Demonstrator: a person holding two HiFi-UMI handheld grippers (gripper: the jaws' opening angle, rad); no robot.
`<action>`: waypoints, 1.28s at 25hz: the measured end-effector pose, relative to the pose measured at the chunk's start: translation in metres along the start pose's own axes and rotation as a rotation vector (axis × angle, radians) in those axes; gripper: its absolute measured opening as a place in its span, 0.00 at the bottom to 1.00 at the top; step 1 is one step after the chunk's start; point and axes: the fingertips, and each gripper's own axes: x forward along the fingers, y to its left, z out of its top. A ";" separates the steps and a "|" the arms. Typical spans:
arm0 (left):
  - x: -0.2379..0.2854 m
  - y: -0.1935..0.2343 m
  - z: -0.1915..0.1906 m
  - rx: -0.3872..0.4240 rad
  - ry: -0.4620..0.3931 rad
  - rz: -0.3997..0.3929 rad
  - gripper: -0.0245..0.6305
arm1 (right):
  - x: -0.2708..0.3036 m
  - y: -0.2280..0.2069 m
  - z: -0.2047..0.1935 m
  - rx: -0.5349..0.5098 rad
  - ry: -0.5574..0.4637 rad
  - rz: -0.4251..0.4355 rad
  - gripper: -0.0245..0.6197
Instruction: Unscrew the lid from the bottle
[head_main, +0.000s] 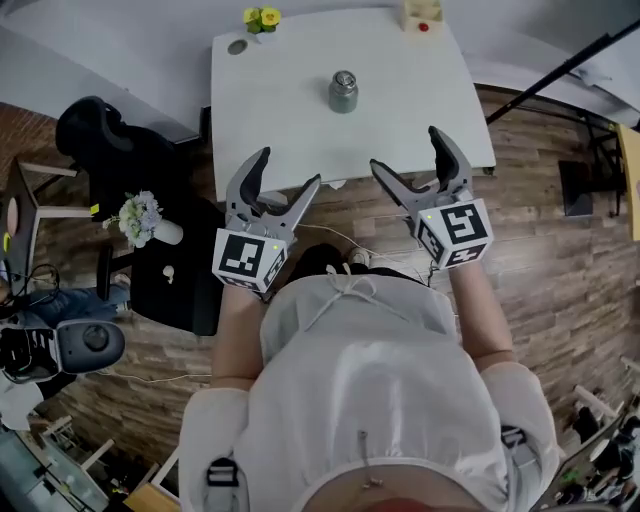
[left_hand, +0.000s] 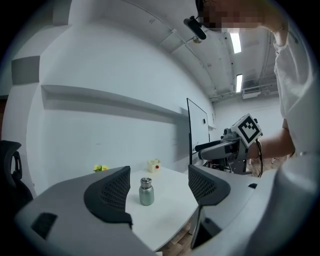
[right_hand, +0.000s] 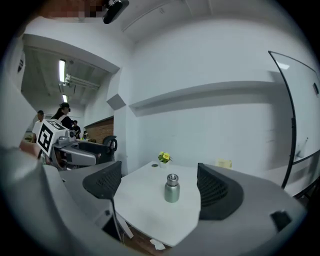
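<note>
two grippers are hovering short of the tabletop (head_main: 400, 130) edge: left gripper (head_main: 288, 170) and right gripper (head_main: 406, 150), both spreading wide, gripping nothing. bottle (head_main: 343, 95) is standing upright mid-tabletop, straight ahead between them, well apart, neither clearly nearer. squat brushed-metal cylinder, smooth; narrower round lid (head_main: 344, 78) is sitting on top.

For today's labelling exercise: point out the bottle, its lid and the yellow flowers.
bottle (head_main: 343, 99), head view, steel body.
lid (head_main: 344, 78), head view, top of the cap.
yellow flowers (head_main: 262, 17), head view, the blossoms.
</note>
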 end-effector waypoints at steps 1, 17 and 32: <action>0.008 0.002 -0.006 -0.004 0.014 0.003 0.59 | 0.009 -0.006 -0.004 0.003 0.017 0.016 0.79; 0.166 0.062 -0.153 -0.049 0.272 -0.133 0.60 | 0.185 -0.059 -0.076 -0.018 0.350 0.264 0.79; 0.258 0.067 -0.216 -0.013 0.318 -0.352 0.60 | 0.261 -0.053 -0.127 -0.047 0.539 0.422 0.53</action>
